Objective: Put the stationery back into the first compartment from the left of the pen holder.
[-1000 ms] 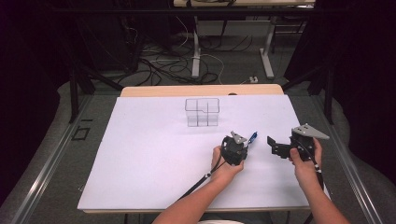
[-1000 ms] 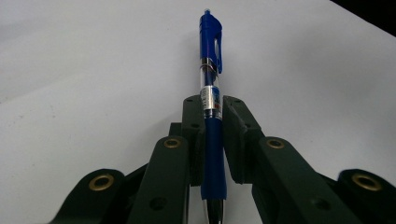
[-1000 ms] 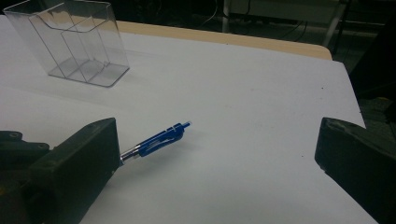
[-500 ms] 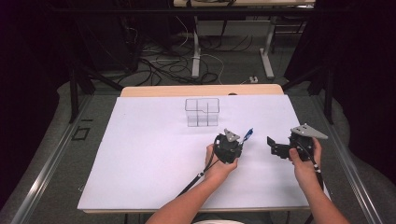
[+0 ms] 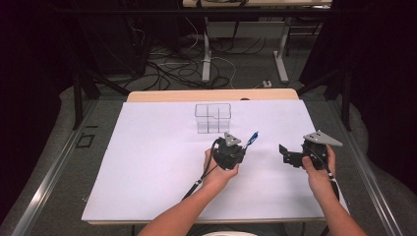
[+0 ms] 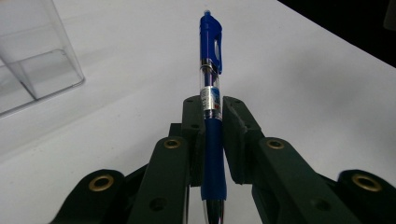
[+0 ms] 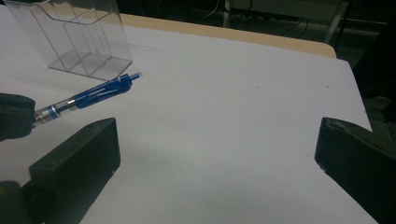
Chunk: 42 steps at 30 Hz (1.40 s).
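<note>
Left gripper [image 6: 212, 140]: clamping blue pen [image 6: 211, 84], now lifting toward clear organizer [image 5: 212, 118]; placement nearing. Right gripper [image 7: 215, 154]: hanging wide open, empty.

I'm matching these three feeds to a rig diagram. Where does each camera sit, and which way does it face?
High view: above the person's side, looking forward and down on the table; both forearms, left gripper and right gripper show.
Left gripper view: rides that gripper, looking along its jaws closed on a blue pen.
Right gripper view: rides its gripper, looking between open jaws across the table.
Shared: all show the pen and the clear organizer.
</note>
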### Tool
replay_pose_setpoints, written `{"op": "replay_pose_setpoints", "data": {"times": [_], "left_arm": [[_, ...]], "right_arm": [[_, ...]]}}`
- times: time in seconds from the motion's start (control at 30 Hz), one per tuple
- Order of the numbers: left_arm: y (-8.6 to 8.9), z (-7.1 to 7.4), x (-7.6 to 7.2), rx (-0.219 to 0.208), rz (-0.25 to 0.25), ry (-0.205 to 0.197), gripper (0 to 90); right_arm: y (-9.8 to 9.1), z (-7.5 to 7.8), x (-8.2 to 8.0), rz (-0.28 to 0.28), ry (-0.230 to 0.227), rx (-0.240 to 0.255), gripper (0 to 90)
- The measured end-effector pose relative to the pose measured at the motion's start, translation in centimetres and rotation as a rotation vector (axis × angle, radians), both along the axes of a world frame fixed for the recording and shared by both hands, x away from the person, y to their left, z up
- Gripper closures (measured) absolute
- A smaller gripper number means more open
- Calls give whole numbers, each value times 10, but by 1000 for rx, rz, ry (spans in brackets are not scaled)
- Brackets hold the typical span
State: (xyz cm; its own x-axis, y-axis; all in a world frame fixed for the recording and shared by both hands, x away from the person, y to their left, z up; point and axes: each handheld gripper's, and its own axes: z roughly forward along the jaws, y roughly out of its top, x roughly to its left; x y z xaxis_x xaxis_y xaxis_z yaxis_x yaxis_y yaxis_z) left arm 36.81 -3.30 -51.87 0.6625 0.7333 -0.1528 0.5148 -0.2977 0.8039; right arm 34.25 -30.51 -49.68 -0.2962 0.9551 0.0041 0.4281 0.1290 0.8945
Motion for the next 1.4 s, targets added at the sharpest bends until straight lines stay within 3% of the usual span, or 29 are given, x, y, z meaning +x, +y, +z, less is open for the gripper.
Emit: {"op": "replay_pose_setpoints", "data": {"times": [0.13, 0.2, 0.3, 0.33, 0.63, 0.8, 0.93, 1.03, 1.17, 1.33, 1.4], "left_arm": [[12, 9, -2, -15, -15, -12, 801], [18, 14, -3, 1, -34, -32, 802], [27, 21, -3, 0, -51, -23, 802], [30, 24, -3, 6, -58, -25, 802], [47, 38, -2, -46, -69, 3, 802], [58, 44, -4, -47, -68, -29, 802], [63, 47, -7, -24, -79, -55, 801], [66, 48, -10, -2, -96, -71, 801], [72, 49, -13, -6, -105, -68, 801], [82, 48, -14, -11, -105, -51, 801], [85, 48, -15, -12, -93, -53, 802]], "right_arm": [[4, 1, -2, 16, 11, 5, 0], [4, 1, -1, 25, 5, -8, 0], [7, -1, 0, 11, -10, 11, 0], [7, 0, -1, 27, 13, 7, 0], [9, 1, -1, 43, 13, -5, 0], [11, 1, -2, 50, 23, -1, 0], [14, 1, -1, 74, 39, -15, 0], [19, 2, -1, 118, 43, -44, 0], [30, 3, -2, 176, 51, -78, 0], [47, 6, -4, 249, 25, -191, 0], [55, 7, -4, 285, 18, -210, 0]]}}
